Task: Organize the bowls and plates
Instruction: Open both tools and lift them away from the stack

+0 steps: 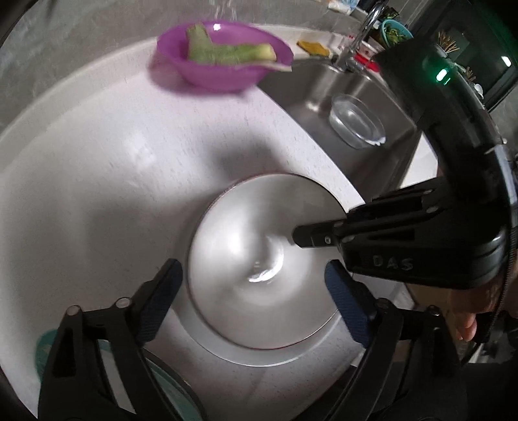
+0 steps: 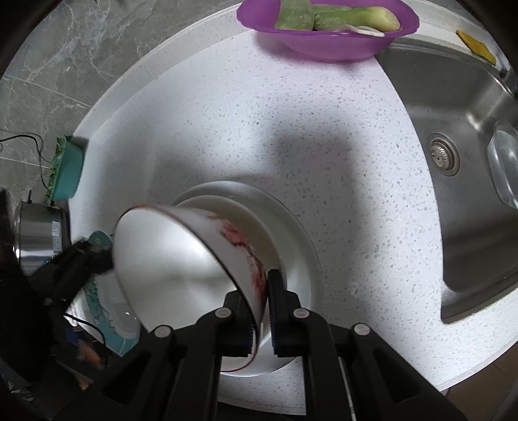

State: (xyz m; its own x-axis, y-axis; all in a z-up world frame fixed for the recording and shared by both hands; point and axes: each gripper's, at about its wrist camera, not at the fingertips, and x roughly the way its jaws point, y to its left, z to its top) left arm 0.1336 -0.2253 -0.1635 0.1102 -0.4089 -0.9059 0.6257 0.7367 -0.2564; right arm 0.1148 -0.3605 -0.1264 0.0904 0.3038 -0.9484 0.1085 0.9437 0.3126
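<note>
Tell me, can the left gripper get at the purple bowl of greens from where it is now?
Probably yes. The left gripper stands open and holds nothing, above the white bowl that the right gripper clamps by its rim. The purple bowl sits beyond on the counter, with bare counter between them.

A white bowl (image 2: 181, 259) with a red painted pattern was seen tilted over a stack of white plates (image 2: 291, 233), its rim pinched between the closed fingers of the right gripper (image 2: 260, 311). The left gripper (image 2: 81, 259) was glimpsed at the bowl's far side, beside a teal-patterned plate (image 2: 103, 320). The speckled white countertop (image 2: 259, 113) was crossed by a broad shadow. A purple bowl (image 2: 327, 42) holding green vegetable pieces (image 2: 336, 17) was set at the top, with the steel sink (image 2: 453, 129) to the right.
</note>
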